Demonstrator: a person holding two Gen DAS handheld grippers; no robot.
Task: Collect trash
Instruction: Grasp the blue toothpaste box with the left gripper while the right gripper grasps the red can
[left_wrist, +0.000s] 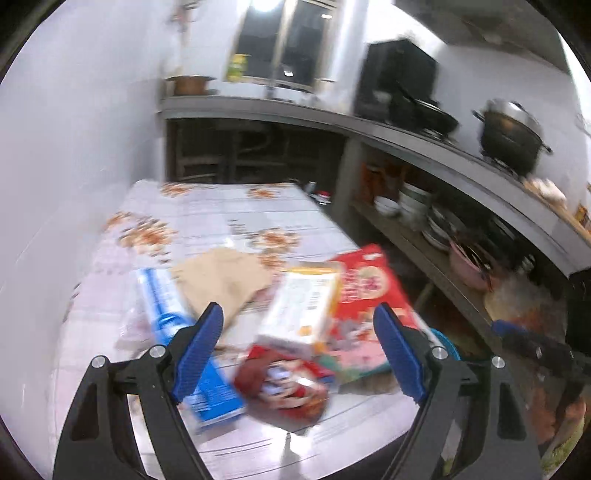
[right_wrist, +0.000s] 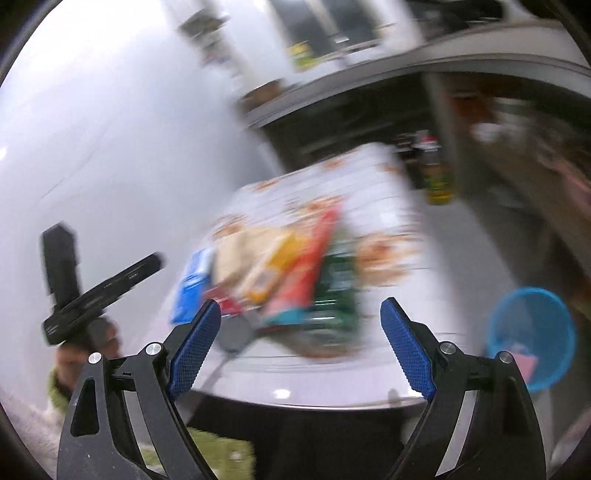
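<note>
A pile of trash lies on the table with the floral cloth (left_wrist: 207, 218): a blue box (left_wrist: 192, 354), a tan paper bag (left_wrist: 221, 284), a white and orange carton (left_wrist: 303, 306), a red packet (left_wrist: 365, 284) and a red wrapper (left_wrist: 284, 387). My left gripper (left_wrist: 299, 332) hangs open just above the pile with nothing between its pads. The right wrist view is blurred. My right gripper (right_wrist: 301, 321) is open and empty over the table's near edge, with the blue box (right_wrist: 192, 284), the carton (right_wrist: 266, 269), the red packet (right_wrist: 310, 266) and a green packet (right_wrist: 336, 295) ahead of it.
A blue mesh basket (right_wrist: 532, 339) holding something pink stands low, to the right of the table. A hand (right_wrist: 92, 343) holds the other gripper's black body (right_wrist: 103, 291) at the left. A white wall (left_wrist: 74, 147) bounds the left. Counter shelves (left_wrist: 424, 236) carry pots and dishes.
</note>
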